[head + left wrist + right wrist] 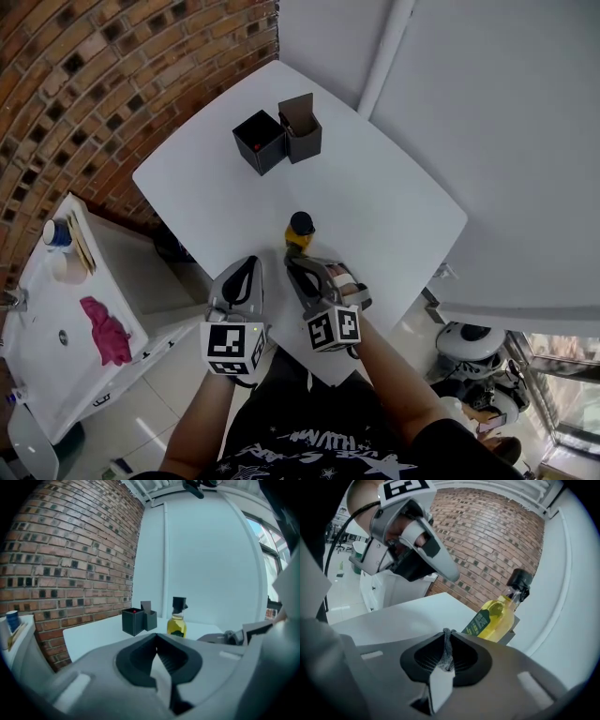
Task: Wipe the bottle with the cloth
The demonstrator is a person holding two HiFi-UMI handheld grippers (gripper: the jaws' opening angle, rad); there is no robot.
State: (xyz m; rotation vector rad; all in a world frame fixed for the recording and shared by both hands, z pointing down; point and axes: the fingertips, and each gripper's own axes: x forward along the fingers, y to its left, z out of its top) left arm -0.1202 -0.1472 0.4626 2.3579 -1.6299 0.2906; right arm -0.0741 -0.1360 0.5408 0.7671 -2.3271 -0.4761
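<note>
Far to the left of the oil bottle (299,232), off the white table (394,187) altogether, the pink cloth (105,330) lies crumpled on the low side cabinet (37,319), well apart from both tools. My left gripper (246,272) hangs just left of the bottle and a little nearer to me, its jaws pressed together on nothing. It is the hand closer to the cloth, so I judge the pick-up is its job, with a long swing leftward away from the bottle. The bottle itself stands upright near the table's near edge, long axis vertical, dark cap on top, yellow liquid inside. Just to its right and below, my right gripper (302,272) has its tips almost at the bottle's base. Its jaws are together too, with a thin grey ridged strip at the seam; I cannot tell whether that is fabric or pad.
</note>
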